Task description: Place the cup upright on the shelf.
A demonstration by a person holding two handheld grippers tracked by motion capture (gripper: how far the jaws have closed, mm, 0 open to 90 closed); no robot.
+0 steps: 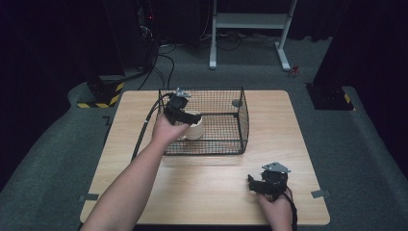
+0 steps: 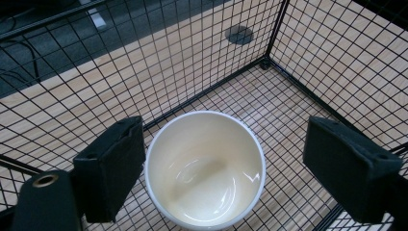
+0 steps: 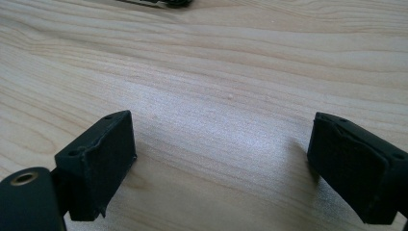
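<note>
A white empty cup (image 1: pixel 194 131) (image 2: pixel 206 168) stands upright on the floor of a black wire basket (image 1: pixel 244 113) (image 2: pixel 288 62) in the middle of the wooden table (image 1: pixel 211 192). My left gripper (image 1: pixel 183 115) (image 2: pixel 235 168) hangs inside the basket over the cup, open, with one jaw on each side of the rim and a gap to the right jaw. My right gripper (image 1: pixel 257 185) (image 3: pixel 221 168) rests low over bare table wood near the front right edge, open, nothing between its jaws.
A round dark grommet (image 1: pixel 236 102) (image 2: pixel 239 34) sits in the table just behind the basket. Cables and a yellow-black floor block (image 1: pixel 103 94) lie beyond the far left corner. A white stand frame (image 1: pixel 250 29) is on the floor behind the table.
</note>
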